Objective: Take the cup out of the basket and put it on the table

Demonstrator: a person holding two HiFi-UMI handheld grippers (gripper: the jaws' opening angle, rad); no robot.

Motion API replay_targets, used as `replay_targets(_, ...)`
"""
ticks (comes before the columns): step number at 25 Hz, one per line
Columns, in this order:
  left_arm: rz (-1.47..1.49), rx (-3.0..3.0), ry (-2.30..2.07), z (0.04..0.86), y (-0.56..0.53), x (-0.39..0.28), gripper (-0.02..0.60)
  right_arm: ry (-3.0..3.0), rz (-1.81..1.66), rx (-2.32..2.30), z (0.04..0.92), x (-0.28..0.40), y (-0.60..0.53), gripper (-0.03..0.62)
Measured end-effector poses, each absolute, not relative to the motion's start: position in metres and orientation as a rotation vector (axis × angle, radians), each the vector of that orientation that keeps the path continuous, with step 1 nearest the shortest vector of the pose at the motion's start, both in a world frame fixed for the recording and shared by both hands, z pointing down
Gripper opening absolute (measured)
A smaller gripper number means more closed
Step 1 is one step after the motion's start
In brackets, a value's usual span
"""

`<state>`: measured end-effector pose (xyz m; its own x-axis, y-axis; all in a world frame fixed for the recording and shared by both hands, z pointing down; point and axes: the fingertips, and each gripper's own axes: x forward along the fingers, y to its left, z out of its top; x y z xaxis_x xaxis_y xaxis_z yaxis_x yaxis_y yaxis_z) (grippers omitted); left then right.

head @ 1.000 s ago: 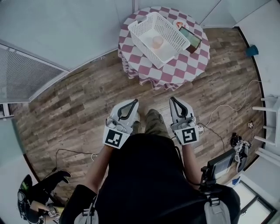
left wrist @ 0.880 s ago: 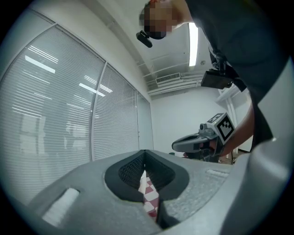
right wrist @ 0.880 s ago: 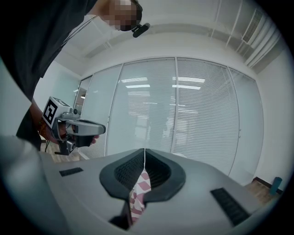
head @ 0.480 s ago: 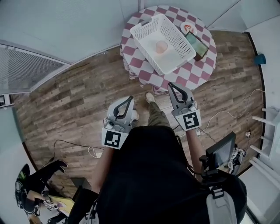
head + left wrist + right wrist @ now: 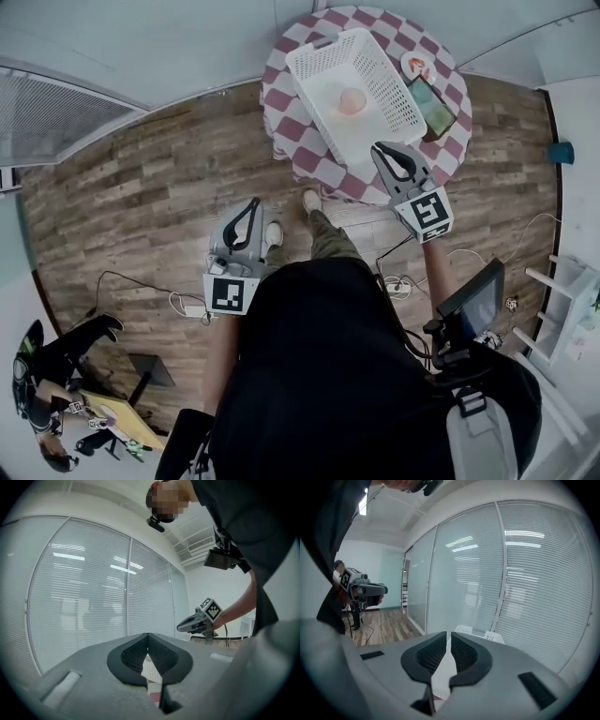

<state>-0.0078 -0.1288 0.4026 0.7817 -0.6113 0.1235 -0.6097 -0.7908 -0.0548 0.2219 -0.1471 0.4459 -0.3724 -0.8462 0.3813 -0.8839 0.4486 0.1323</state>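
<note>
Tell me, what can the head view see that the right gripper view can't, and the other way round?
Only the head view shows the cup sitting inside the white basket, and the plate beside it. Only the right gripper view shows the ceiling and, up close, the ribbed pads of the right hand-held gripper, shut with nothing between them. Both show a bit of the basket, the left hand-held gripper and the wood floor.

one table [image 5: 292, 94], one basket [image 5: 319, 47], one cup [image 5: 352, 99], one plate [image 5: 417, 67], one box [image 5: 437, 106], two tongs: left tongs [image 5: 254, 202], right tongs [image 5: 380, 148]
</note>
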Motion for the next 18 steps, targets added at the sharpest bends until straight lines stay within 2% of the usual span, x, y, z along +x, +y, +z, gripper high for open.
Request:
replay_targets(13,-0.27,-2.843,1.37,0.417,-0.141,-0.036,0.006,-2.201,0.064,1.004,0.504,0.242,-0.222,0.143)
replay_targets(18,-0.305,-2.819,1.47,0.427,-0.138,-0.044,0.006,-2.14,0.08,0.805,0.545,0.242,-0.239,0.156)
